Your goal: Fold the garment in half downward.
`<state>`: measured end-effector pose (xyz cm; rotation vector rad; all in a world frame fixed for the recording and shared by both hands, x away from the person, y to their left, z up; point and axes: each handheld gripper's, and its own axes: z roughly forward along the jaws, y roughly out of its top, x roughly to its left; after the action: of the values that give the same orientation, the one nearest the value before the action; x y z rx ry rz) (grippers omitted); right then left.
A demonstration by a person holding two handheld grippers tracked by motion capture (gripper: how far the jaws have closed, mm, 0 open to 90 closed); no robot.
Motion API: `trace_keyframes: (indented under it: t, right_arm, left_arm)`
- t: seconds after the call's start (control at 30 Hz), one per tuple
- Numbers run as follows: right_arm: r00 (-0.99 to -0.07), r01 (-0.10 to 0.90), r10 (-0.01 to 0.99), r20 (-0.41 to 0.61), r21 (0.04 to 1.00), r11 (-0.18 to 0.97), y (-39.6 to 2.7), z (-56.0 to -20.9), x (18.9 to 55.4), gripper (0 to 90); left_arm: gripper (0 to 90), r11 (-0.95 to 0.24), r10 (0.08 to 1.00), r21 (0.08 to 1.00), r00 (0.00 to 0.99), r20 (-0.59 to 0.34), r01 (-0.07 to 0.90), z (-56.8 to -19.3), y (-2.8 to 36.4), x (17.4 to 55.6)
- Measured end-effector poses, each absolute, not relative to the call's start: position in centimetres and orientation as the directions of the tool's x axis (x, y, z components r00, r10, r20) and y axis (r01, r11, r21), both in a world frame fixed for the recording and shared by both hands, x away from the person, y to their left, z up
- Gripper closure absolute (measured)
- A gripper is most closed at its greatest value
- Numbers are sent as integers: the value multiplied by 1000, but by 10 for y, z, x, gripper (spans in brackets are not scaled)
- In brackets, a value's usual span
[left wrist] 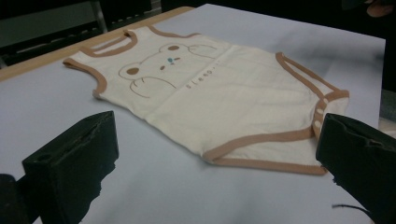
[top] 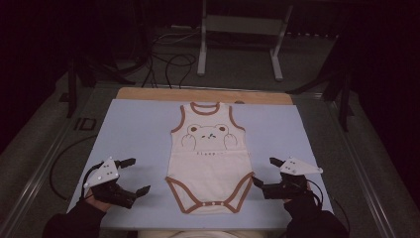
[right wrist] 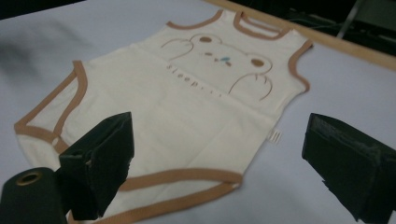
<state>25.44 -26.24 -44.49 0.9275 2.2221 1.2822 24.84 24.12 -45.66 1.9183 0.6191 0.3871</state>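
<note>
Left gripper view first: your jaws stand wide apart with nothing between them, and the baby bodysuit (left wrist: 219, 100) lies flat just ahead of them, its brown-trimmed leg opening (left wrist: 261, 140) closest, toward your right-hand jaw. Right gripper view mirrors this: jaws spread wide and empty, the other leg opening (right wrist: 182, 179) just past the left-hand jaw, the bear print (right wrist: 224, 63) farther on.

From above, your left gripper (top: 134, 176) and right gripper (top: 265, 171) flank the garment's bottom end, neither touching cloth. The bodysuit's long axis runs straight away from you, snap crotch (top: 210, 204) nearest, neckline (top: 205, 106) far. The right gripper sits closer to its hem corner than the left does to its own, so it likely has the shorter reach.

Each jaw pair would need to move inward, toward the other gripper, to meet a leg edge. Bare pale-blue mat (top: 133, 129) lies open on both sides and beyond the shoulders, with the wooden table edge (top: 148, 93) past that, so you have free room for sliding or folding forward.
</note>
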Motion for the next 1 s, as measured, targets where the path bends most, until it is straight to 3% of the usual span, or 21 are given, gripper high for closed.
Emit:
trace_keyframes:
  t: [0.43, 1.0]
  right_arm:
    - [-689, 279, 719, -87, 884, 375, -253, -410, 270, 93]
    - [-693, 210, 710, -129, 905, 370, -241, -390, 308, 93]
  left_arm:
    - [1, -333, 564, 908, 825, -24, 254, -425, 236, 269]
    - [1, -340, 537, 904, 843, -40, 259, -414, 215, 300]
